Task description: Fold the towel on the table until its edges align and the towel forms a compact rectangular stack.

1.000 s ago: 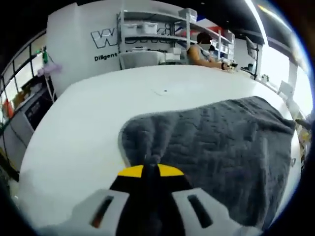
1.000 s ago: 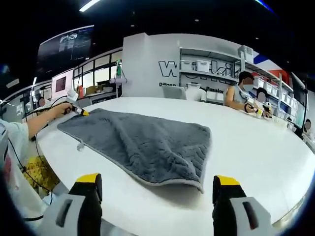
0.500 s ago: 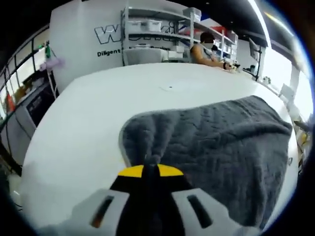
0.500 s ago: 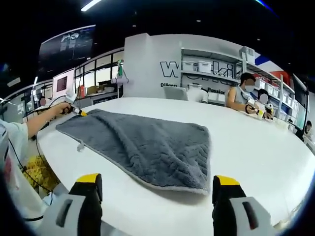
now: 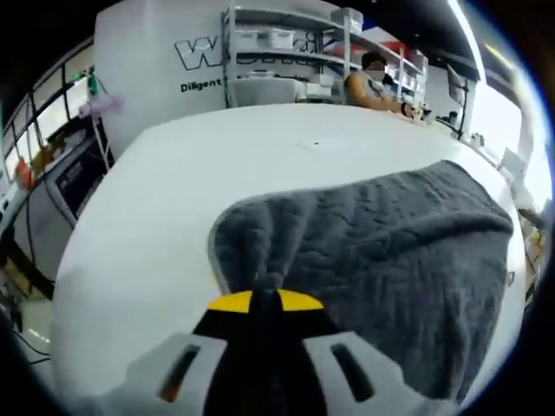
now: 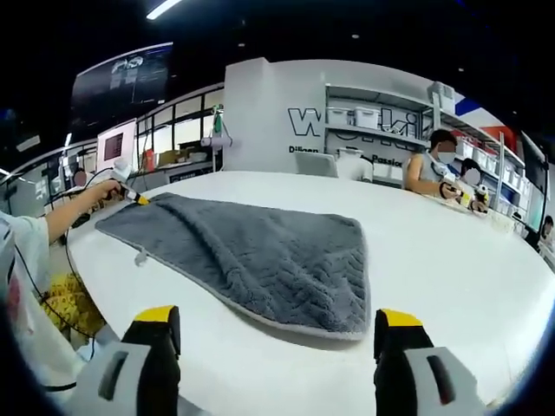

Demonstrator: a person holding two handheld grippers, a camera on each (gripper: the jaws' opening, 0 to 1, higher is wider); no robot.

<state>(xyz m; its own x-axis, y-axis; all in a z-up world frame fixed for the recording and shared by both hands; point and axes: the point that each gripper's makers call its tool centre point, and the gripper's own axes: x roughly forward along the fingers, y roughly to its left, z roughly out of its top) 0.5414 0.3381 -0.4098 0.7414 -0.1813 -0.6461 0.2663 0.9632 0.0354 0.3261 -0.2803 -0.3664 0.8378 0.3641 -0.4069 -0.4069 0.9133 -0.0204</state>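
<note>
Left gripper view: the left gripper [image 5: 264,295] had its yellow-tipped jaws pressed together on a corner of the grey towel [image 5: 373,260], the fabric puckering into a small ridge where it entered the jaws. From that pinched corner the towel spread away to the right across the white table [image 5: 165,199], lying flat apart from the gathered corner. Beyond the table stood a white wall with dark lettering [image 5: 204,61] and shelving with bins [image 5: 286,39], beside which a seated person [image 5: 373,82] was at the table's far edge.

Right gripper view: the right gripper [image 6: 277,342] hovered with its jaws set wide apart, nothing between them, short of the towel's near edge. This view showed the whole towel [image 6: 260,251] as a single unfolded layer on the table [image 6: 451,269], its light border running along the near side. At the towel's far left corner the left gripper [image 6: 132,196] appeared small, held in the person's hand [image 6: 104,192], with a small tag [image 6: 139,256] on the left edge. Seated people [image 6: 438,169] occupied the far right.
</note>
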